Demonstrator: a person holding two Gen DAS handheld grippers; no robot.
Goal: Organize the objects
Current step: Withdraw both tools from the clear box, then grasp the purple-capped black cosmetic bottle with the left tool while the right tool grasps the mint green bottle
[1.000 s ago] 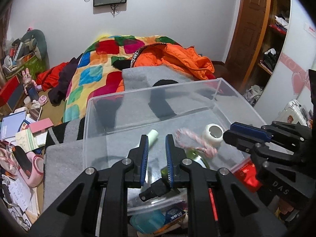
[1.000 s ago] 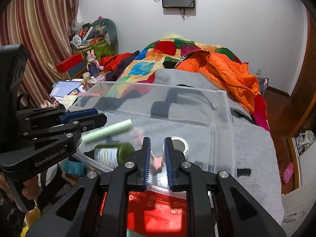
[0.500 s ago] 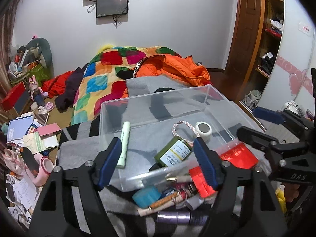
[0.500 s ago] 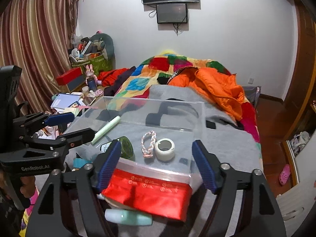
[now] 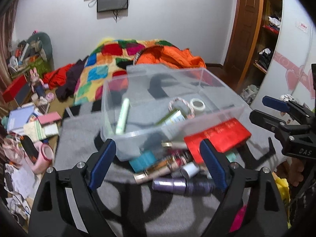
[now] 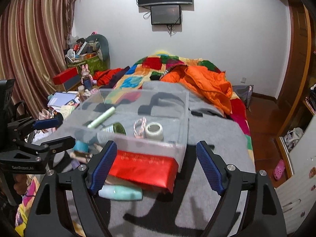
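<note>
Above grey blanket [image 6: 207,138], both grippers [image 5: 158,165] [image 6: 156,165] hover, jaws spread, empty.

Both grippers are hanging side by side, pointing forward and holding nothing. The left gripper [image 5: 158,165] is sitting with its jaws spread wide. The right gripper [image 6: 157,165] is gaping just as wide.

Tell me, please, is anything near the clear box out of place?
Yes. The red packet, a mint tube and small cosmetics lie heaped outside the box, by its front wall.
</note>
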